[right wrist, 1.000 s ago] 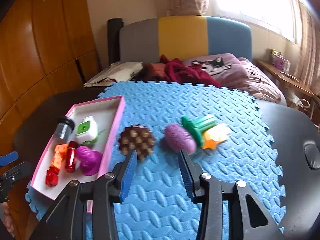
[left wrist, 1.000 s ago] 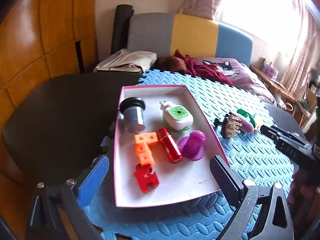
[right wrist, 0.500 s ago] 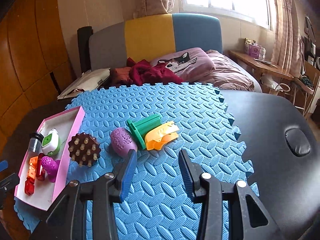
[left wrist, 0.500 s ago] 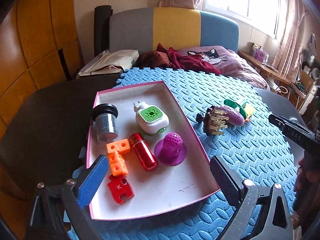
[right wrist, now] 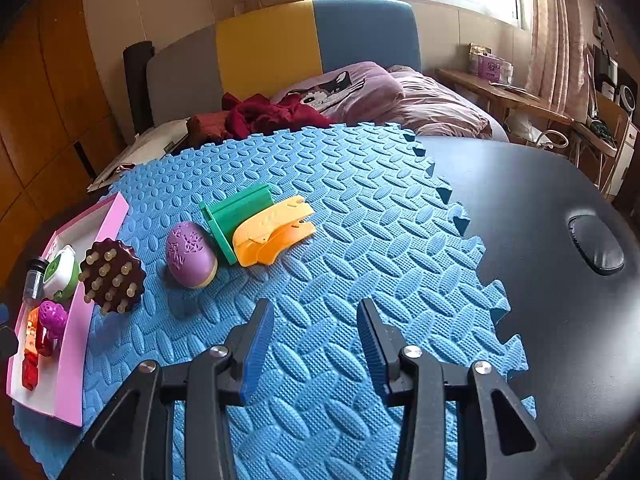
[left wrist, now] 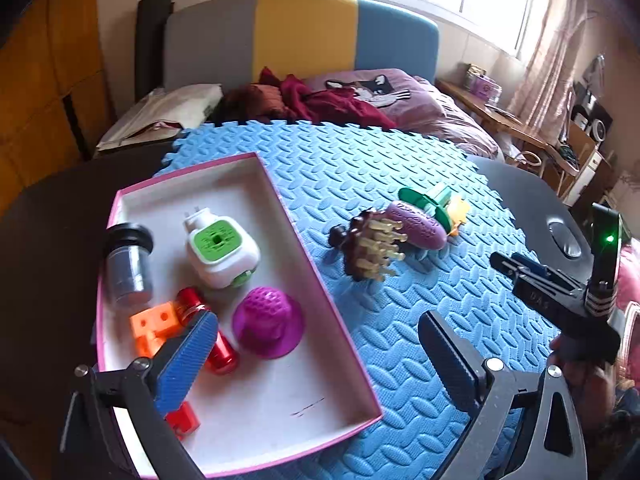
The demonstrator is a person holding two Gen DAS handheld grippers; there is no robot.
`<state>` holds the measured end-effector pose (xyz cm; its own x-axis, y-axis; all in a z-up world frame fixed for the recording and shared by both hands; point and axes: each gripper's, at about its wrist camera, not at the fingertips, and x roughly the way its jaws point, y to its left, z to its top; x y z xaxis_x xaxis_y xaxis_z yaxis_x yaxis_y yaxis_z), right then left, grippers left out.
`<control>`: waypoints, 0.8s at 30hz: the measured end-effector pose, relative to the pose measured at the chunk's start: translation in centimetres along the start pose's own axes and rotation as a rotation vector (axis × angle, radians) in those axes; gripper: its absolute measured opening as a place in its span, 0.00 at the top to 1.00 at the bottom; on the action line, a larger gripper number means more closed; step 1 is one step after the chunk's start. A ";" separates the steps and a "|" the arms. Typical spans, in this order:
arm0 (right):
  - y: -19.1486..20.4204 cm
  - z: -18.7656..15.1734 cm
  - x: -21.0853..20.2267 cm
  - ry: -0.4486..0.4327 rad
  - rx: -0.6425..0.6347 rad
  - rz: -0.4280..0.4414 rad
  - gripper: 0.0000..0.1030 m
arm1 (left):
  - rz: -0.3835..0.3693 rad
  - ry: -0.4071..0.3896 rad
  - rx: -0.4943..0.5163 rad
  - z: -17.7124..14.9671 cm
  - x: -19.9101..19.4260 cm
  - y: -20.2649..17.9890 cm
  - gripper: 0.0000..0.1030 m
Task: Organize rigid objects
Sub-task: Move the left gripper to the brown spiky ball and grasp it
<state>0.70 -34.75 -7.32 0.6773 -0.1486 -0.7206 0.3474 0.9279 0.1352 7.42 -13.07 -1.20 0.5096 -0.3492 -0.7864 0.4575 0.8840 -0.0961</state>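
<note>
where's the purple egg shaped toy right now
The purple egg-shaped toy lies on the blue foam mat, outside the pink-rimmed tray, between the brown spiked massage brush and the green plastic piece.

In the right wrist view the tray [right wrist: 100, 224] sits at the left edge on the mat [right wrist: 360, 240]. The brush [right wrist: 114, 276], egg [right wrist: 191, 255] and clip [right wrist: 272, 232] lie in a row to its right.
</note>
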 end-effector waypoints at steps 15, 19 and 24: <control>-0.4 -0.5 1.2 0.030 0.028 0.039 0.58 | -0.040 0.080 0.159 4.8 7.5 -3.5 0.30; -0.5 -0.4 1.3 0.031 0.035 0.052 0.57 | -0.042 0.120 0.159 5.0 9.5 -3.7 0.30; -0.5 -0.4 1.4 0.032 0.035 0.054 0.56 | -0.079 0.112 0.159 4.9 10.5 -4.1 0.35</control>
<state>1.22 -35.27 -8.67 0.6749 -0.0875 -0.7327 0.3340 0.9217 0.1975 14.44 -21.89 -6.07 0.3878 -0.3709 -0.8438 0.6062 0.7923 -0.0696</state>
